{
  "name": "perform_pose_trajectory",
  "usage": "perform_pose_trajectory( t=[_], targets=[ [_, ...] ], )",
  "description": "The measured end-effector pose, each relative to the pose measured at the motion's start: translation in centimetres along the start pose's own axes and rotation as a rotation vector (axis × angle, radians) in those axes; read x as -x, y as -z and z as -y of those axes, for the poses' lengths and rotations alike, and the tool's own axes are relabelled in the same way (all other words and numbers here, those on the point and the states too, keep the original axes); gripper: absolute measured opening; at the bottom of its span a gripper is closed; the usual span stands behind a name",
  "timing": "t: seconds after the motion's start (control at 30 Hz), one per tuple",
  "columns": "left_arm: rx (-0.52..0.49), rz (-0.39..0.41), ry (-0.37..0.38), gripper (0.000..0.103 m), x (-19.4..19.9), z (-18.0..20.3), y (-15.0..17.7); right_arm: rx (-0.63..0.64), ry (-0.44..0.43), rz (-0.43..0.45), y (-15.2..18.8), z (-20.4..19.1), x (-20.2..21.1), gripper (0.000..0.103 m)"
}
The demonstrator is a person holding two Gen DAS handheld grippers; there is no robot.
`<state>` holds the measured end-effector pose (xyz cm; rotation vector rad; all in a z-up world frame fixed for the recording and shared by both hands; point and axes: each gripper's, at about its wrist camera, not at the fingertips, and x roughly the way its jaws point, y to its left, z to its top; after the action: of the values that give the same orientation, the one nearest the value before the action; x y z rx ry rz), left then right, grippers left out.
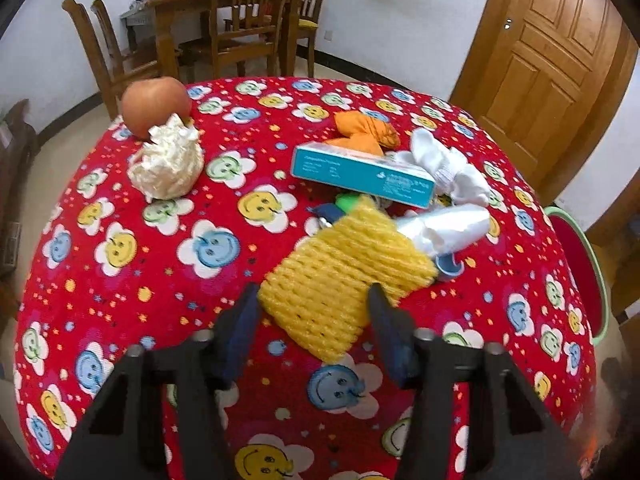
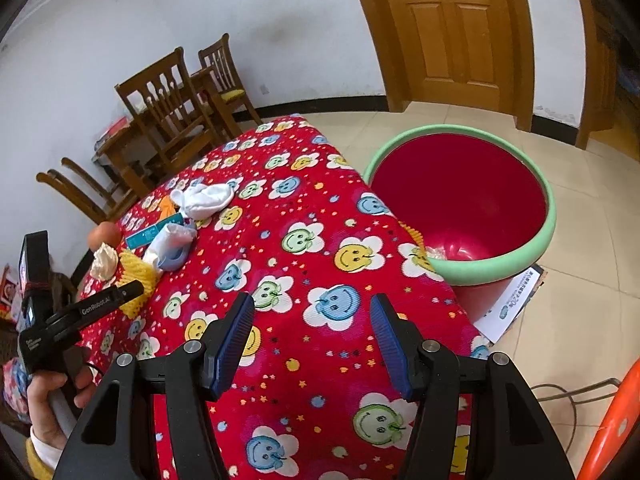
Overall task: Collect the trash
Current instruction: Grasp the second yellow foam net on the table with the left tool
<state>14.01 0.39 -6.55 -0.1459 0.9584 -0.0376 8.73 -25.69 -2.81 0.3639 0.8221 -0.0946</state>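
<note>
So the left hand-held gripper [image 1: 314, 308] is straddling the yellow foam net [image 1: 340, 276] mid-desk, jaws open and not yet pinching it, while the right hand-held gripper [image 2: 312, 320] hangs open and empty over the desk's [image 2: 320, 208] bin-side edge. The red bin [image 2: 460, 200] sits on the floor right beside that edge, probably so trash just drops in, with plenty of bare cloth between.
</note>
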Motion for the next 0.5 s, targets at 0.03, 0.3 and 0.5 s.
perform_pose_trajectory(
  t=[0.03, 0.3, 0.5],
  targets=[
    [0.000, -0.001, 0.008, 0.045, 0.0, 0.0, 0.1, 0.002, -0.001, -0.003, 0.0, -0.1, -0.1, 0.062],
    [0.026, -0.002, 0.109, 0.022, 0.3, -0.3, 0.6, 0.038, -0.020, -0.030, 0.4, -1.9, -0.9, 0.062],
    [0.051, 0.036, 0.141, 0.020, 2.4, -1.2, 0.8, 0.074, -0.029, -0.036, 0.3, -3.4, -1.2, 0.062]
  ],
)
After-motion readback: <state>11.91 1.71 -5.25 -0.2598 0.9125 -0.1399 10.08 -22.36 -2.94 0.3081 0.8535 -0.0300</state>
